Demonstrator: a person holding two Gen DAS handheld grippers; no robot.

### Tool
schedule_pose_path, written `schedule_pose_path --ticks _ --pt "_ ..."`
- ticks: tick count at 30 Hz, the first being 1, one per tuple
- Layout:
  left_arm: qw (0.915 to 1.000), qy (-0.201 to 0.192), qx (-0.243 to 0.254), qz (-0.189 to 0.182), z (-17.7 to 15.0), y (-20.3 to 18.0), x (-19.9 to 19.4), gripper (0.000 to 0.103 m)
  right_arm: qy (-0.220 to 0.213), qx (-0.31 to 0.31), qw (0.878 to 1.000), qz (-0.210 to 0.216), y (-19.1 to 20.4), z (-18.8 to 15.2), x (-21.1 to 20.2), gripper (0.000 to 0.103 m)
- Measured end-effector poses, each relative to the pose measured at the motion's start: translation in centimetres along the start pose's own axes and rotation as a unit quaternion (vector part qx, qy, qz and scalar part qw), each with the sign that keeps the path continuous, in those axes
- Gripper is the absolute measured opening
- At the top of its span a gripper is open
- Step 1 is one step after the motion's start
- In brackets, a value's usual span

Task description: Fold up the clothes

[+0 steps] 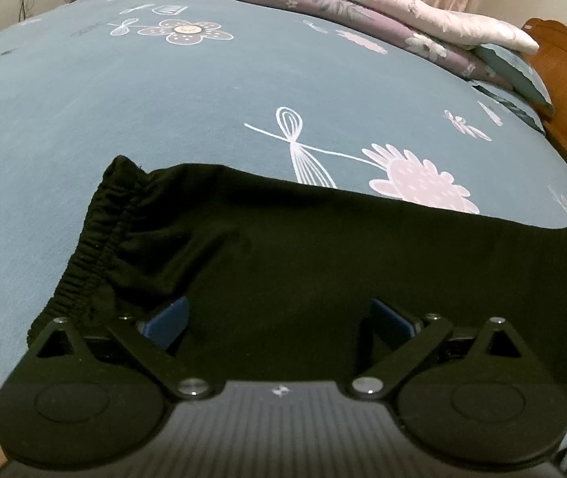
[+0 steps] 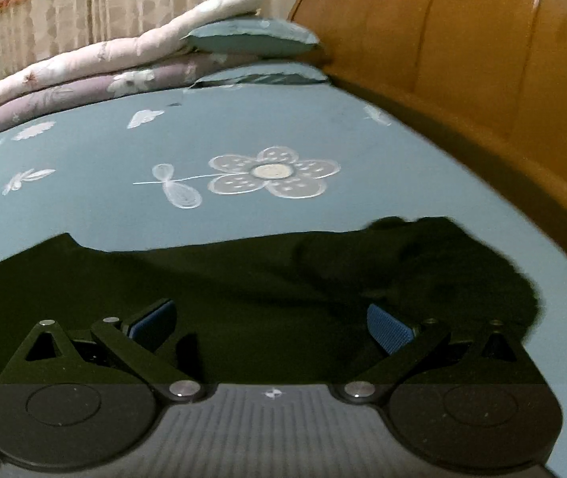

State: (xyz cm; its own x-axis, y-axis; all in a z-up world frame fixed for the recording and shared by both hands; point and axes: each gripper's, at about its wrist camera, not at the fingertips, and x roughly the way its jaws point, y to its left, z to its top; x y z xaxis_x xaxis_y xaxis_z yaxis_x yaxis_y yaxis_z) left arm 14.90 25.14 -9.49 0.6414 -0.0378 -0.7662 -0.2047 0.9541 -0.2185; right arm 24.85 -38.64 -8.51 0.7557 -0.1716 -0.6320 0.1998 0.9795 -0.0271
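Observation:
A black garment [image 1: 291, 251] lies flat on the blue flowered bed sheet [image 1: 144, 99]. Its gathered elastic waistband [image 1: 96, 247] is at the left in the left wrist view. My left gripper [image 1: 279, 318] is open just above the cloth near the waistband, blue pads [image 1: 170, 318] wide apart with nothing between them. In the right wrist view the same black garment [image 2: 243, 279] stretches across, with a bunched end [image 2: 442, 263] at the right. My right gripper [image 2: 271, 322] hovers open over it, its blue pads [image 2: 387, 328] holding nothing.
A folded pink and purple quilt [image 1: 363, 4] and a blue pillow [image 2: 251, 38] lie along the far side of the bed. A wooden headboard [image 2: 462, 40] rises at the right. Curtains [image 2: 104, 4] hang behind. The bed sheet [image 2: 124, 151] is bare beyond the garment.

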Motion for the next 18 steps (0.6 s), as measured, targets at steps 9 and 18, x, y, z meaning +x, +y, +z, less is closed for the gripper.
schedule_pose_path --ticks 9,18 --pt "0.9999 0.003 0.010 0.004 0.0 -0.5 0.1 0.101 -0.012 0.007 1.000 -0.004 -1.1 -1.7 -2.6 0.103" --pt "0.9993 -0.017 0.033 0.002 -0.5 -3.0 -2.7 0.101 -0.021 -0.035 0.997 0.070 4.0 -3.7 -6.5 0.103"
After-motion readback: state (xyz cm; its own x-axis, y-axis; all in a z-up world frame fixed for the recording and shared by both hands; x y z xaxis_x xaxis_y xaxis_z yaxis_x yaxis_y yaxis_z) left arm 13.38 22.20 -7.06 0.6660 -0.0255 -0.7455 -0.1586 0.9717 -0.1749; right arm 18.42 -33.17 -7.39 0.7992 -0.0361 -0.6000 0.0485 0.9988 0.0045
